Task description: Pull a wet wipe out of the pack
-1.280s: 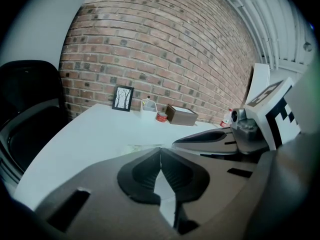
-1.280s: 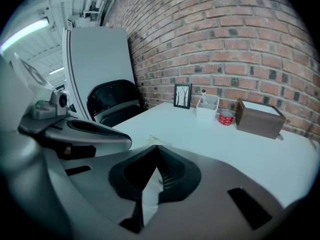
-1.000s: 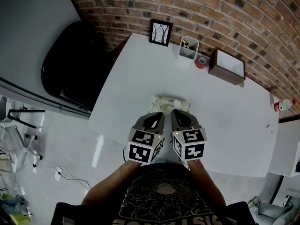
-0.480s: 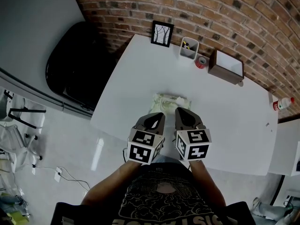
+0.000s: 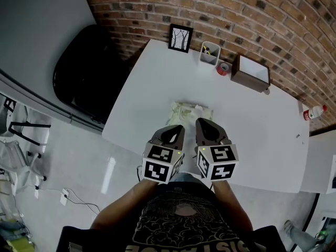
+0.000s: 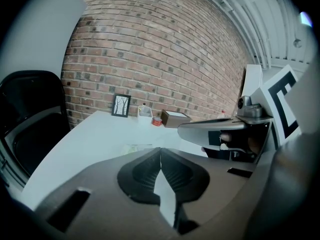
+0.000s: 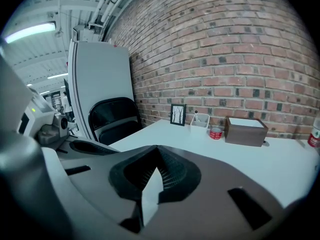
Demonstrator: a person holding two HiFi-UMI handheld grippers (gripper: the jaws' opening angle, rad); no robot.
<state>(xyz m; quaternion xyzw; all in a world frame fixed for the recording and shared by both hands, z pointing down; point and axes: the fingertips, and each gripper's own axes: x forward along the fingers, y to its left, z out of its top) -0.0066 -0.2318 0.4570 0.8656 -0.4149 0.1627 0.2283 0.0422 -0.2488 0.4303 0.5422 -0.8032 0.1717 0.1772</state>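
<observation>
While the person holds both grippers side by side over the near edge of the white table (image 5: 152,77), the wet wipe pack (image 5: 190,111) lies flat on it just beyond their tips. The left gripper (image 5: 176,128) has its jaws pressed together at the tips with nothing between them, as its own view shows. The right gripper (image 5: 202,123) has its jaws closed on nothing too. Neither touches the pack. Along the far edge, by the brick wall (image 5: 252,14), stand a framed picture (image 5: 180,38), a white holder (image 5: 211,53), a red tape roll (image 5: 223,68) and a brown box (image 5: 253,73). A black chair (image 5: 84,72) sits left of the table.
</observation>
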